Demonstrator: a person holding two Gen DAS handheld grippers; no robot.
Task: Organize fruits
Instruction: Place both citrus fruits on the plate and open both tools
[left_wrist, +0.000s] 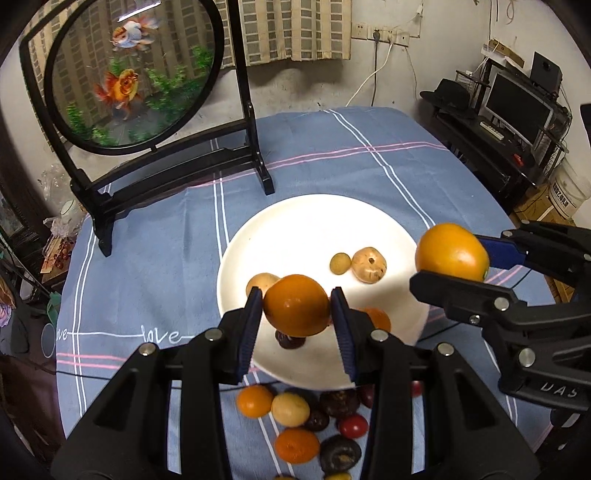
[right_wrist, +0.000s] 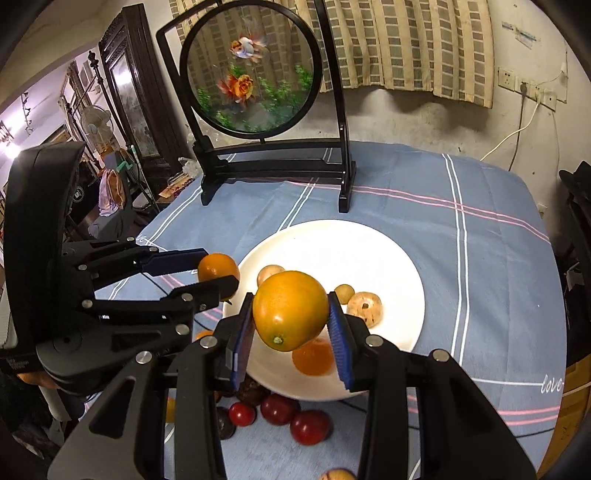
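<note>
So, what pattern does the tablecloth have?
Blue tablecloth with white and pink stripes crossing; clearest in the right wrist view.

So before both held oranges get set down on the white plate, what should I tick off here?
1. Left gripper pinches its orange on both pads: ok.
2. Right gripper holds its orange firmly: ok.
3. Both held oranges lifted clear of the white plate: ok.
4. Free space on the plate's far half: ok.
5. Near side free: not ok, an orange on the plate and tan fruits lie there.
6. Grippers apart from each other: ok.
</note>
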